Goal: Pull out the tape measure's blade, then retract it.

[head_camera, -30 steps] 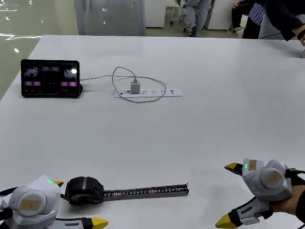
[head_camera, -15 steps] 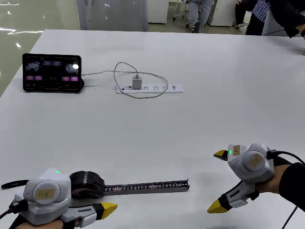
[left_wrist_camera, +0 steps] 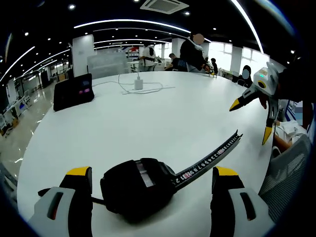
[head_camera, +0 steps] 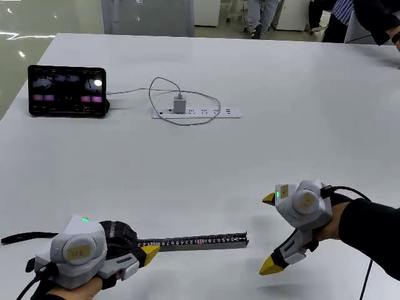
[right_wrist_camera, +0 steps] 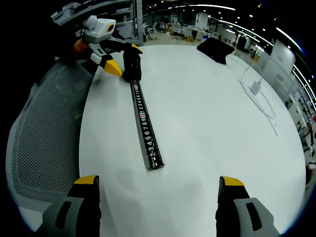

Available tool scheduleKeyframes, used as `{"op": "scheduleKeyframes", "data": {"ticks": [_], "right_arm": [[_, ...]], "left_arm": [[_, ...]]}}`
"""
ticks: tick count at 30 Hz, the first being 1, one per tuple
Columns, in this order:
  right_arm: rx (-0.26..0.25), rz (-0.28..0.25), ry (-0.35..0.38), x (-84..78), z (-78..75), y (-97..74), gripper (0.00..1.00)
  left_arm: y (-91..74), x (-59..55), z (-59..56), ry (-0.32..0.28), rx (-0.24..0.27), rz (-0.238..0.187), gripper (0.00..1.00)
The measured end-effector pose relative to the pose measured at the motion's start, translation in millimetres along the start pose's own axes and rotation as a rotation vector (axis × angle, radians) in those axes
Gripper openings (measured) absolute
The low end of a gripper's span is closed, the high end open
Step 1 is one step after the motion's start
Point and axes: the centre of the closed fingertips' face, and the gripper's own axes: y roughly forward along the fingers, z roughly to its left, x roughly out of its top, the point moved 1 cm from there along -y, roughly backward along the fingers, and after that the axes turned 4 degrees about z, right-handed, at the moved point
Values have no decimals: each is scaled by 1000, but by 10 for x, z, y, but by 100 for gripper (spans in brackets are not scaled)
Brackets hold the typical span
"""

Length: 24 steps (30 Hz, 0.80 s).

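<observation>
The left gripper, jaws apart, straddles the case on the counter; it should probably clamp squarely there first. The right gripper, also apart, has the blade tip just ahead between its jaws. I'd advance it low and pinch the tip flat.

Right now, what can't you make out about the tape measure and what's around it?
Tape measure case: head view, largely hidden behind the left hand-held gripper.
Blade markings: head view, too small to read.
Tablet screen: head view, too small to read.
</observation>
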Motion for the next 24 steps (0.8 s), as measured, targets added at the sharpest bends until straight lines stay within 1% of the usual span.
{"op": "scheduleKeyframes", "data": {"ticks": [1,2,3,4,5,6,7,9,11,12,14,15,17,18,19,20,22,24], "right_arm": [[1,-1,-2,8,-11,10,99],[3,-2,-5,21,-19,26,99],[5,-2,-8,33,-20,35,99],[7,-2,-7,48,-26,54,99],[11,0,-9,55,-24,71,99],[16,2,-17,63,-17,88,99],[20,4,-29,77,-12,109,99],[28,8,-38,98,-7,140,99],[33,13,-44,109,-11,165,99],[36,13,-48,121,-13,178,99],[41,16,-55,135,-9,199,99],[44,20,-61,132,-11,207,96],[44,28,-74,120,-15,233,93],[43,34,-74,110,-22,248,92],[44,46,-67,88,-29,265,92],[42,48,-68,84,-34,274,91],[32,47,-82,87,-58,273,83],[28,41,-77,114,-71,273,79]], "left_arm": [[3,7,18,-5,10,-7,99],[3,31,58,-28,34,-28,99],[-1,68,79,-66,47,-62,99],[-8,123,113,-124,61,-119,99],[-18,124,110,-146,60,-137,99],[-25,115,112,-133,60,-143,99],[-39,83,109,-108,72,-138,99],[-57,58,140,-96,103,-148,99],[-36,25,166,-127,107,-142,99],[-23,0,170,-160,100,-132,99],[-12,-25,195,-159,112,-140,99],[-14,-28,199,-156,114,-150,99],[-8,-1,223,-166,114,-191,99],[5,-15,252,-162,126,-187,99],[15,-43,303,-145,155,-167,99],[27,-50,307,-140,158,-163,99],[12,-45,297,-146,154,-168,99],[13,-44,292,-147,150,-170,99]]}}
